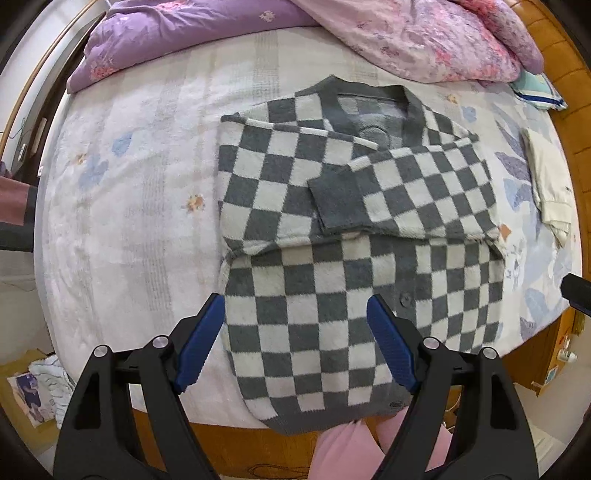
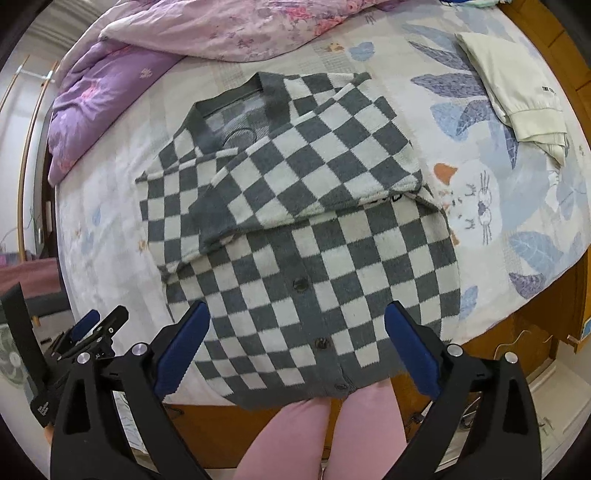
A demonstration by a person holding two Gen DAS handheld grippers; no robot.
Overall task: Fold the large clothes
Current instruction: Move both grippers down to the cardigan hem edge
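Note:
A grey-and-white checkered cardigan (image 1: 332, 229) (image 2: 295, 206) lies flat on the bed, collar toward the pillows, both sleeves folded across its chest. Its buttoned hem hangs slightly over the near bed edge. My left gripper (image 1: 295, 314) hovers above the hem's left part, jaws wide apart with nothing pinched between the blue pads. My right gripper (image 2: 297, 321) hovers over the hem's button strip, also wide apart and holding nothing. The left gripper (image 2: 88, 332) shows at the right wrist view's lower left.
A purple quilt (image 1: 177, 33) and a pink floral quilt (image 1: 424, 40) are piled at the bed's far end. A folded cream garment (image 2: 513, 88) lies on the bed's right side. The wooden bed frame (image 1: 229, 439) and a person's pink-clad legs (image 2: 325, 435) are at the near edge.

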